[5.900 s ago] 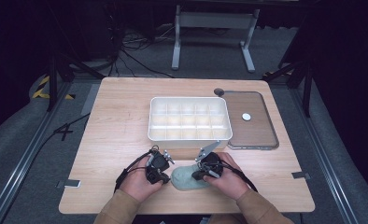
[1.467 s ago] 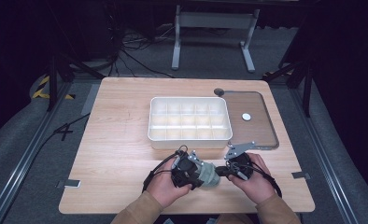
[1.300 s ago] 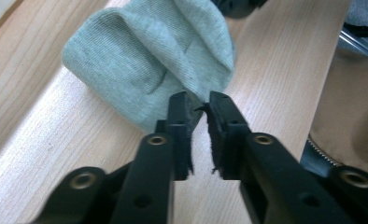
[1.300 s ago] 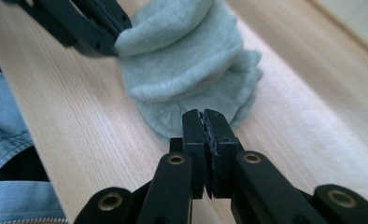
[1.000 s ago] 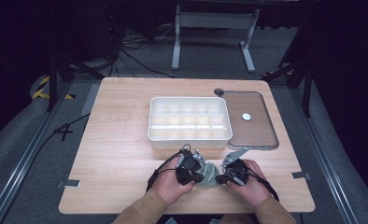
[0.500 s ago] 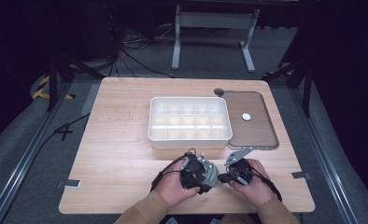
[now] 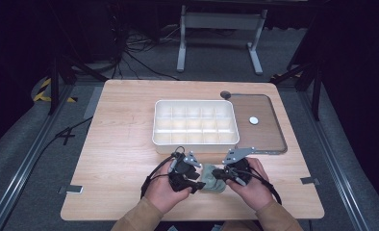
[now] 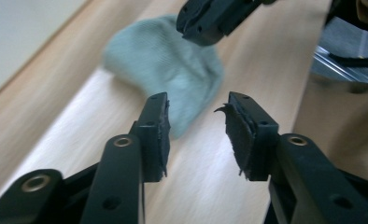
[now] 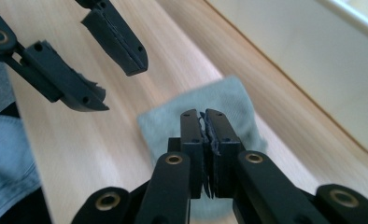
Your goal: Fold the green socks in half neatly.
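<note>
Grey-green sock point(image 7: 211, 176) lies on the wooden surface point(image 7: 120, 159) between my hands. Right tool point(image 9: 204, 115) pinches its edge; left tool point(image 8: 197, 106), jaws apart and just closing, could miss the fabric and unfold it.

Pale grey-green sock point(image 8: 173, 70) (seemingly plain), black tongs point(image 8: 196, 126), cream tray point(image 7: 195, 122), light wooden table point(image 7: 120, 144).

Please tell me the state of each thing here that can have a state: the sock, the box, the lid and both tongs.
Sock: crumpled on the table.
Compartment box: open, empty.
Lid: lying flat beside the box.
Left tongs: open, just closing, nothing between them.
Right tongs: shut over the sock.
</note>
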`<state>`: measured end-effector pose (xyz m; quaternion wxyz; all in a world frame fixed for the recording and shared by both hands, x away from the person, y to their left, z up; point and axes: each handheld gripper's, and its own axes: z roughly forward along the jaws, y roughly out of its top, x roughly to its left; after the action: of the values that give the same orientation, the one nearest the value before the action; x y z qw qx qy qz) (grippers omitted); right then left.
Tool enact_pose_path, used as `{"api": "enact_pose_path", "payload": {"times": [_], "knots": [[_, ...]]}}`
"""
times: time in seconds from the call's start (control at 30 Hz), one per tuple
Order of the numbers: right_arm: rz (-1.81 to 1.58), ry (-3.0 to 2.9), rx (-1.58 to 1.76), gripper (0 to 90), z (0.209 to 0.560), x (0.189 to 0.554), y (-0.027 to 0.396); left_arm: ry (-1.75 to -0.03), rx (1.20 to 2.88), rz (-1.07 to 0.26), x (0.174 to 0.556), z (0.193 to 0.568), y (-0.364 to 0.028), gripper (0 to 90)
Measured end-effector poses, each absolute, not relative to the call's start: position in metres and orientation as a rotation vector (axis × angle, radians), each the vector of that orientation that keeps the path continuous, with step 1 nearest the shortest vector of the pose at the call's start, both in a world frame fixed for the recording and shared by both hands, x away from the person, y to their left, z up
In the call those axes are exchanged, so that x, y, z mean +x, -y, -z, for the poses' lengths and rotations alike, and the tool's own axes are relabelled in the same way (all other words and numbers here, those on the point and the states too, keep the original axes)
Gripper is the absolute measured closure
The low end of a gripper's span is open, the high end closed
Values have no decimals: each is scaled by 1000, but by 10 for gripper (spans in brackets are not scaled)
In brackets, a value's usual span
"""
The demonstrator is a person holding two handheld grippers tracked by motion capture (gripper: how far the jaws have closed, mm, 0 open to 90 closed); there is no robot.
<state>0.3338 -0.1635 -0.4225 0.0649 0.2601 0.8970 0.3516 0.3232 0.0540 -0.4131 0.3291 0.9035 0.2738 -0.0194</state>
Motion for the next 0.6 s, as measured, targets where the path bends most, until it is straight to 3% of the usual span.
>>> {"api": "enact_pose_path", "payload": {"times": [0.2,0.33,0.6], "knots": [[-1004,-2705,816,846,441,346,149,-777,2350,6,328,412,-70,656],[-990,-2735,809,893,459,349,149,-796,2339,1,330,413,-74,660],[-1032,-2902,539,890,458,338,140,-726,2369,13,330,423,-53,749]]}}
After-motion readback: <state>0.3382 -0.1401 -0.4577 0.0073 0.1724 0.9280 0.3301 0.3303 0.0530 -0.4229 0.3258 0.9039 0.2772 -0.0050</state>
